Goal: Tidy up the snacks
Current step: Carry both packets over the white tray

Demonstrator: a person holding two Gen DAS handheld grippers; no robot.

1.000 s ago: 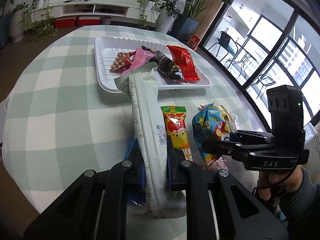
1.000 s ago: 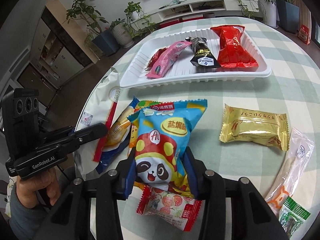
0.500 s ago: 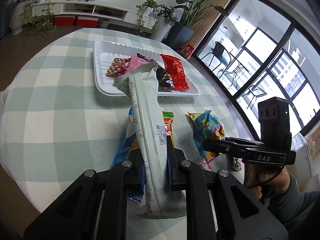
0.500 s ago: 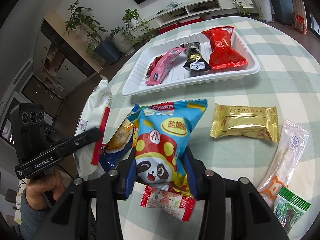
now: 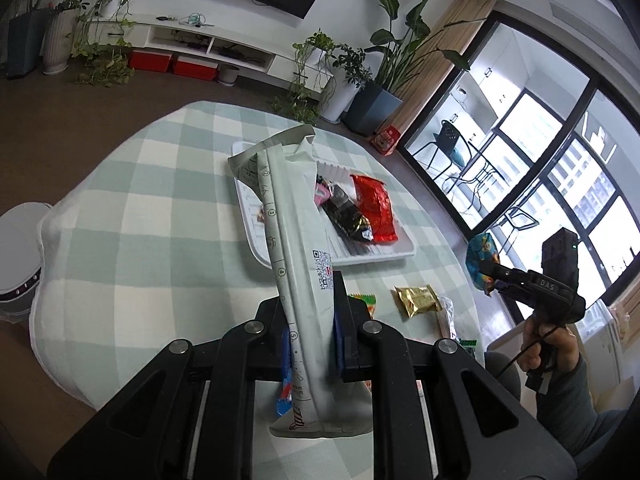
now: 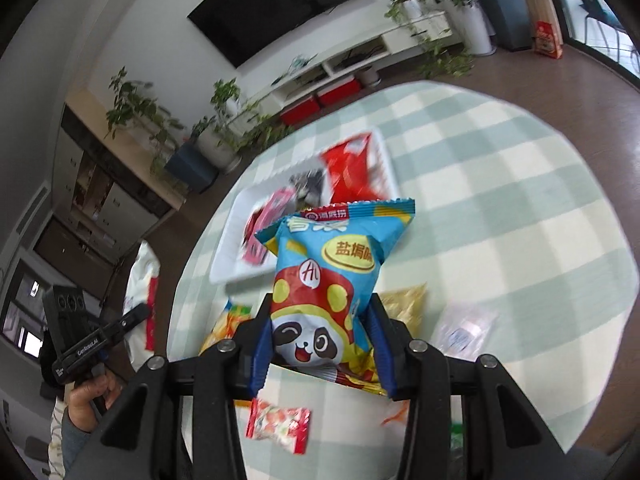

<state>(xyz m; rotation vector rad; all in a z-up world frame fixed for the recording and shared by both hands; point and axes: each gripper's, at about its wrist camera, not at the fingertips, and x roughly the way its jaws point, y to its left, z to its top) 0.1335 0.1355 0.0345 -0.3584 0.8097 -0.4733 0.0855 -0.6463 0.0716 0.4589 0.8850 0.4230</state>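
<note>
Since the earlier frame you have raised both hands: your left gripper (image 5: 310, 316) clamps the pale long packet (image 5: 294, 264) mid-frame, your right gripper (image 6: 320, 344) grips the blue panda bag (image 6: 332, 276), both tilted down over the table (image 5: 160, 216).

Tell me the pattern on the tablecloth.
Pale green and white checks on the tablecloth, clearest in the left wrist view.

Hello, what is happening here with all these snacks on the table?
A person is sorting snacks with a hand-held gripper in each hand. The left gripper is shut on a long pale packet, and the right gripper is shut on a blue panda bag. Both are held above the table. The white tray already holds some snacks, among them a red packet. A gold packet and others lie loose on the cloth.
</note>
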